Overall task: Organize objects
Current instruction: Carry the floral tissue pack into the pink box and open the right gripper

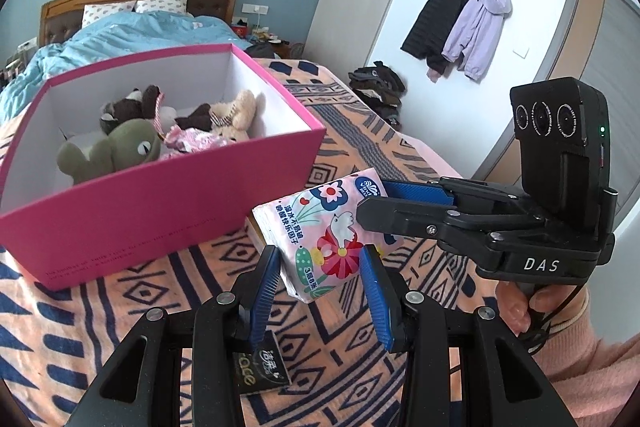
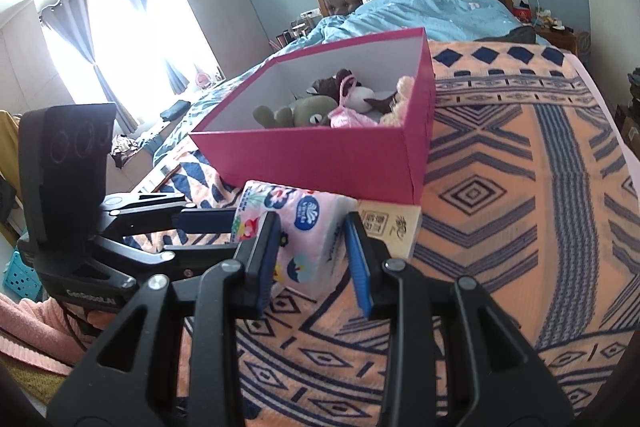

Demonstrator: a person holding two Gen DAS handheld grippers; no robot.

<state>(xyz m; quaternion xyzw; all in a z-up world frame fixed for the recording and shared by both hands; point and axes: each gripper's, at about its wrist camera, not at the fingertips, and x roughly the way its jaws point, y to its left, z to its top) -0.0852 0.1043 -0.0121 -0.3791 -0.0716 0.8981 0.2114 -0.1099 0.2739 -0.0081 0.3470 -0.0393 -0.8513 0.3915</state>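
Tissue pack (image 1: pixel 324 231) pinched by both grippers, lifted beside pink box (image 1: pixel 132 211).

Left to right: box on blanket (image 1: pixel 340 359) already holds plush toys (image 1: pixel 120 143); pack not yet in. Left gripper (image 1: pixel 320 291) and right gripper (image 2: pixel 312 255) each clamp one end. Long axis runs between them, tilted. Black packet (image 1: pixel 260 371) and tan packet (image 2: pixel 390 231) remain outside.

Daylight floods in through the curtained window (image 2: pixel 116 27), which I see blown out to white in the right wrist view. Both feeds bend strongly toward dark corners. Nearby detail is sharp, shadows soft.
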